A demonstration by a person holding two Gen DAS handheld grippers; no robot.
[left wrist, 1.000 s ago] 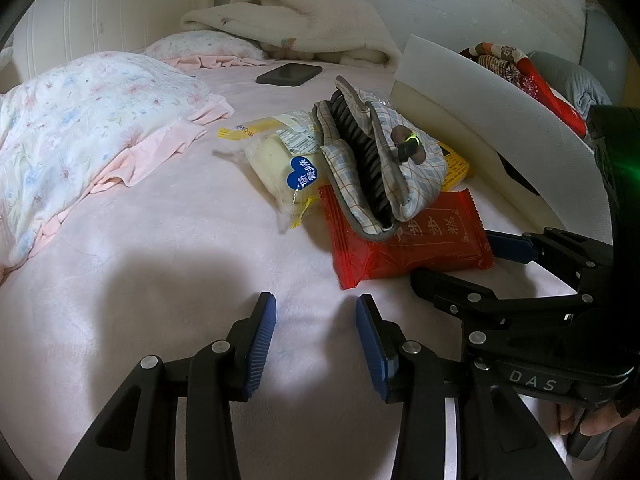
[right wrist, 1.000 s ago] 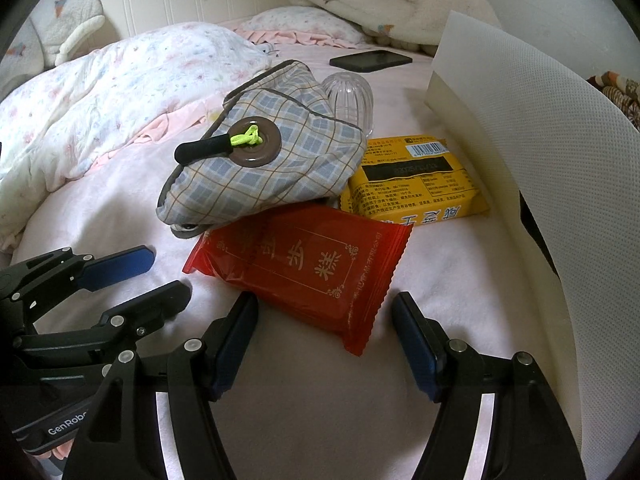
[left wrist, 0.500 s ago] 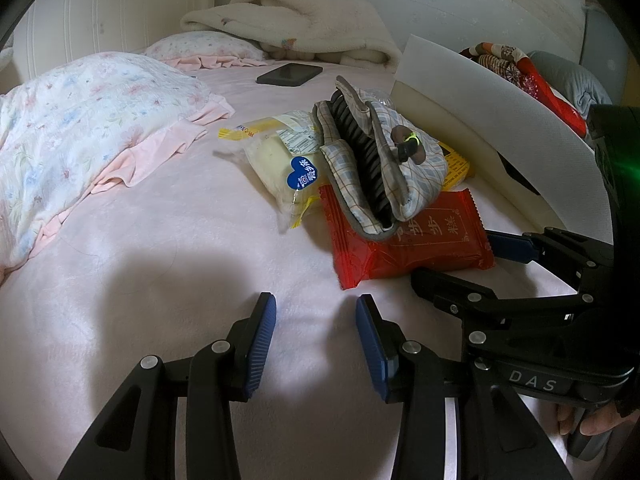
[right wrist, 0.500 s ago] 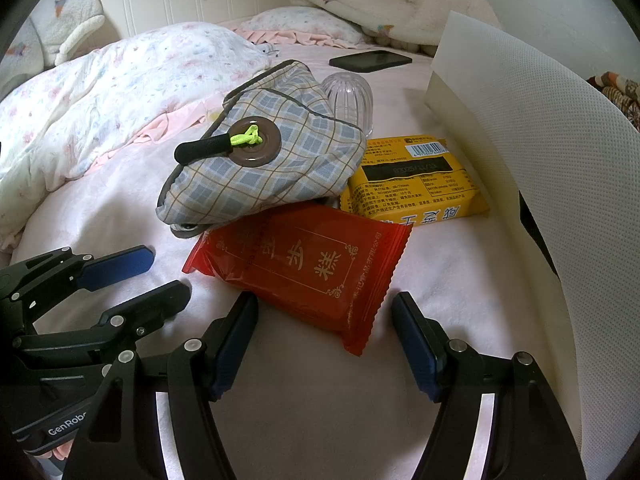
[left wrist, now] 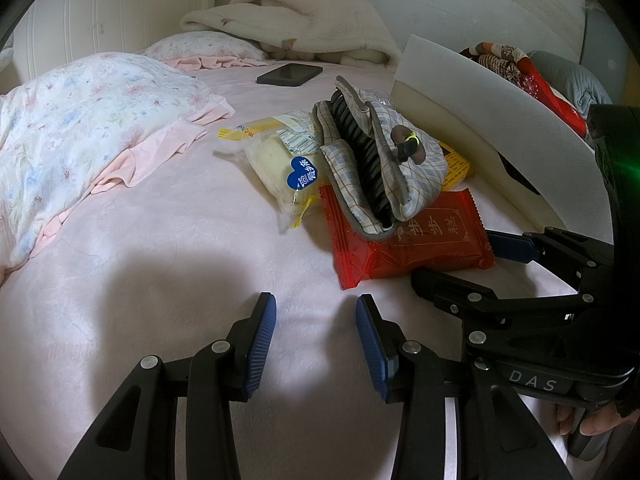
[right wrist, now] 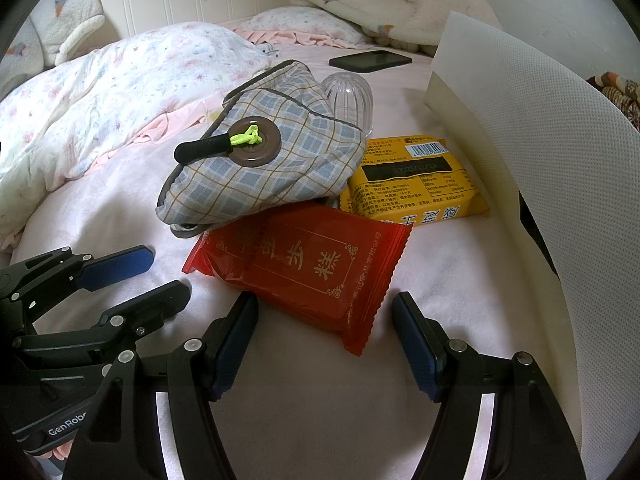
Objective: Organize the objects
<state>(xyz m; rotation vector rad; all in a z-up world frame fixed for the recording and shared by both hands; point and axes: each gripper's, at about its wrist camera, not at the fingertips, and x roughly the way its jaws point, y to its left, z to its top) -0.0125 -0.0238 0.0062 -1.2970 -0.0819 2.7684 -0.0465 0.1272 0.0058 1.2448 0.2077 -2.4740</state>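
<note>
On the pink bed sheet (left wrist: 160, 240) lies a small heap: a red snack packet (right wrist: 304, 264), on it a plaid pouch (right wrist: 272, 168) with a brown button and a green cord, a yellow box (right wrist: 416, 184) and a clear ribbed cup (right wrist: 348, 96) behind. A bread bun in a clear wrapper (left wrist: 280, 168) lies left of the pouch. My right gripper (right wrist: 324, 304) stands open, the red packet's near corner between its fingers, untouched by the pads. My left gripper (left wrist: 312, 304) hovers over bare sheet left of the packet, jaws apart with nothing between them.
A white fabric bin wall (right wrist: 540, 140) rises close on the right. A black phone (left wrist: 290, 74) lies farther back. A floral pillow (left wrist: 80, 128) fills the left side, with a folded blanket (left wrist: 304, 20) at the headboard. Patterned clothes (left wrist: 520, 68) lie beyond the bin.
</note>
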